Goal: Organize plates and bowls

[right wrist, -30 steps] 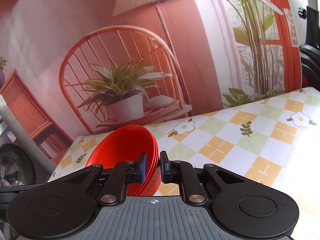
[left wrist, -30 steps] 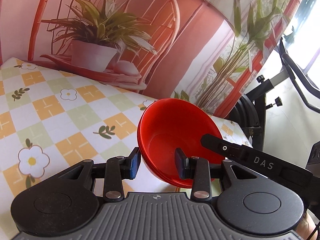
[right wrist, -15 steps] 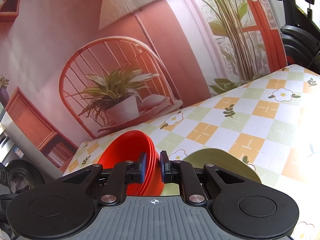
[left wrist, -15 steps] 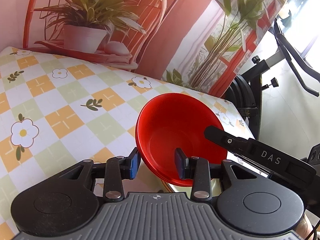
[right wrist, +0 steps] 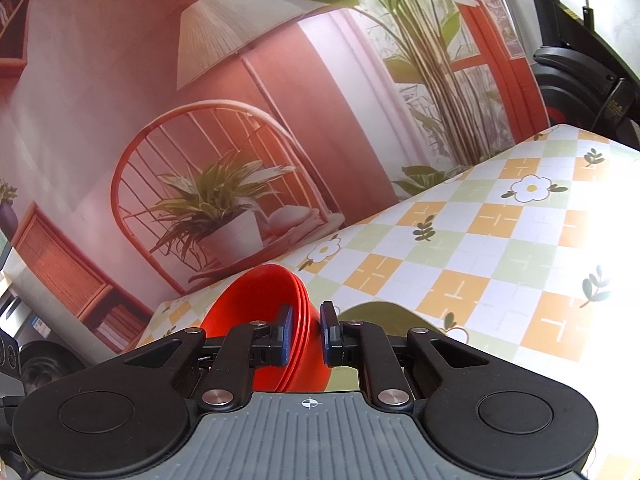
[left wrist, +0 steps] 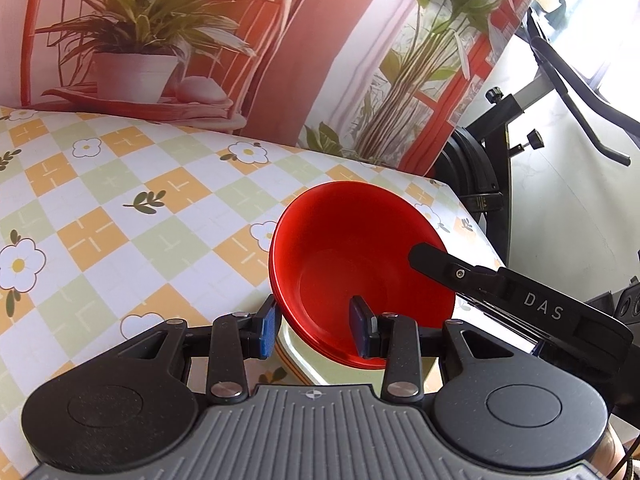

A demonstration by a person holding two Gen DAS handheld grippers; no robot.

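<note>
Several nested red bowls pinched at the rim by right gripper, jaws nearly closed, low centre of frame. Tilted just above olive plate; left gripper jaws wide apart astride the near rim, gripping nothing.

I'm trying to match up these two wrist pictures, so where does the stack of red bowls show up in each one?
Left wrist: stack of red bowls right of centre, rim between the left gripper's fingers.
Right wrist: stack of red bowls low, left of centre, rim pinched by the right gripper.
Shared landmark: the potted plant print on the backdrop.

glossy red plastic bowls, matt tablecloth
</note>
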